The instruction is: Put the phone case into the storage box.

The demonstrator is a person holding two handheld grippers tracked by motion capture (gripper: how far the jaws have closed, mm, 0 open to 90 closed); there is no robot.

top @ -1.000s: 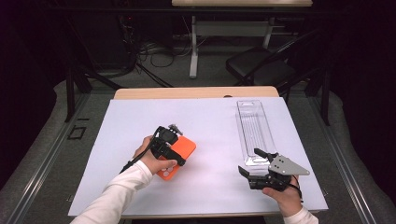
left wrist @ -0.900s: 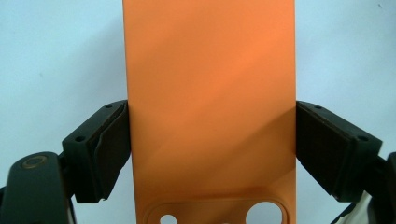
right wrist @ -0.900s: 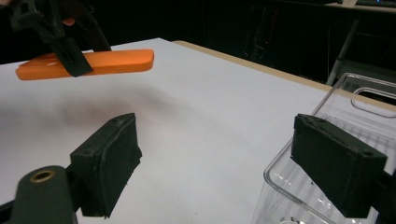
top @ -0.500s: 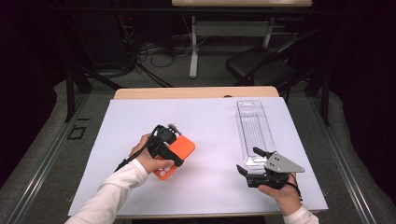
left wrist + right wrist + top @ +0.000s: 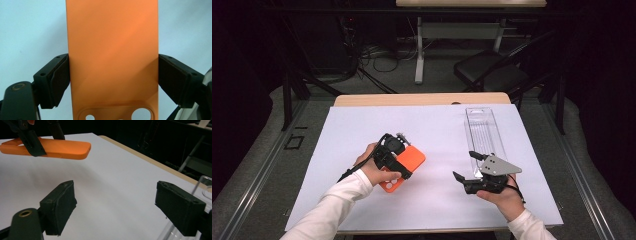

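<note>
Left hand-held gripper (image 5: 404, 162) is clamped across the width of a flat orange plastic phone case (image 5: 112, 57): in the left gripper view both black pads press the case's long edges, camera cut-outs near the bottom of that view. In the high view the case (image 5: 404, 165) sits left of centre, and in the right gripper view (image 5: 50, 149) it looks lifted a little off the sheet, though contact at its hidden end can't be ruled out.

Right hand-held gripper (image 5: 468, 167) has its jaws apart with nothing between them, hovering low at near right, pointing left toward the case. Just beside it on the right lies a clear plastic blister pack (image 5: 482, 132), long and narrow, running from near to far; its edge shows in the right gripper view (image 5: 203, 187).

Step in hand, as I read it: case is picked up and held, free gripper coming in to assist. Next move probably calls for the open jaws to line up with the case's free end and close on it, or for the case to be carried right to the pack; the flat slippery shell needs a square grip.

Surface: bench (image 5: 422, 98) with a wood edge at the far side, covered by a white sheet (image 5: 432, 130). Room beyond is dark: grey floor, cables, a black chair (image 5: 492, 75), and a table leg (image 5: 418, 50).
</note>
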